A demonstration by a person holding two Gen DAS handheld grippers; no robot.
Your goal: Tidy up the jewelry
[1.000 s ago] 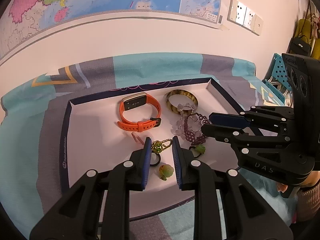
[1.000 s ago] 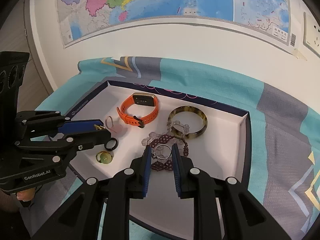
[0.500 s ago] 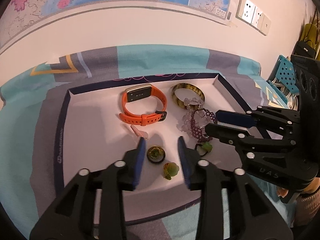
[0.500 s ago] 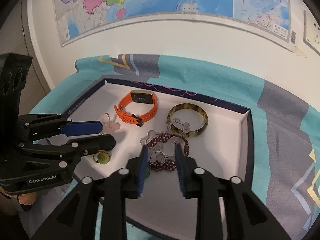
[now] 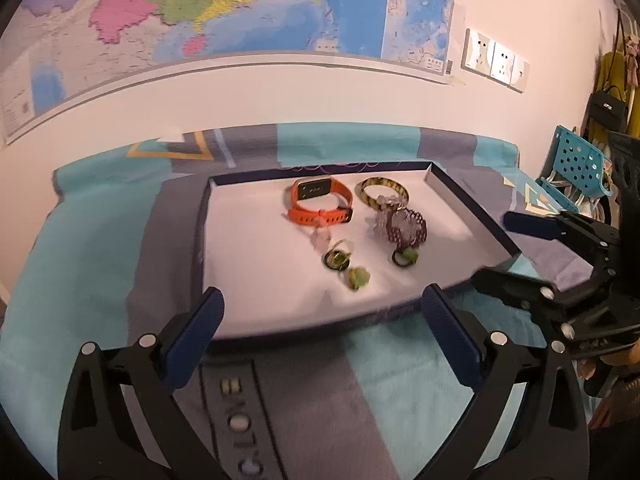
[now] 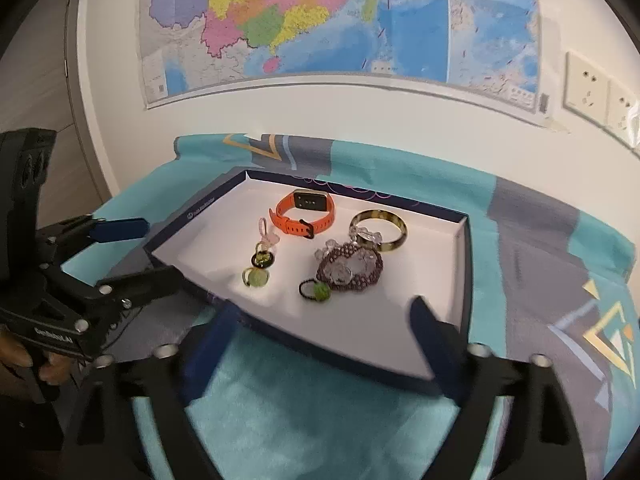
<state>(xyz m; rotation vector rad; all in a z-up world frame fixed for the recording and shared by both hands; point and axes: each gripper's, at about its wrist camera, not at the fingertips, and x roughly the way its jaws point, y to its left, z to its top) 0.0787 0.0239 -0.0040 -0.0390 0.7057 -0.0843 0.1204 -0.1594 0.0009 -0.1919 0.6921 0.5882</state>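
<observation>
A white tray with a dark blue rim (image 5: pixel 208 240) (image 6: pixel 464 280) lies on the cloth and holds the jewelry. In it are an orange watch (image 5: pixel 320 202) (image 6: pixel 304 210), a tortoiseshell bangle (image 5: pixel 382 190) (image 6: pixel 380 228), a purple bead bracelet (image 5: pixel 404 228) (image 6: pixel 348 266), a black ring with a green stone (image 5: pixel 338 258) (image 6: pixel 262 258), a green bead charm (image 5: pixel 358 278) (image 6: pixel 256 278), a black tie with a green bead (image 5: pixel 405 257) (image 6: pixel 316 290) and a small pink charm (image 6: pixel 266 234). My left gripper (image 5: pixel 322 312) is wide open and empty before the tray's near edge. My right gripper (image 6: pixel 320 320) is wide open and empty too.
A teal and grey patterned cloth (image 5: pixel 100 240) covers the table, which stands against a white wall with a map (image 5: pixel 200 8). A blue perforated basket (image 5: pixel 576 164) stands off the table's right end. Wall sockets (image 6: pixel 592 88) sit at the right.
Both grippers have opened wide, let go of the jewelry and pulled back out of the tray toward its near edge. The ring and the bead bracelet now lie in the tray.
</observation>
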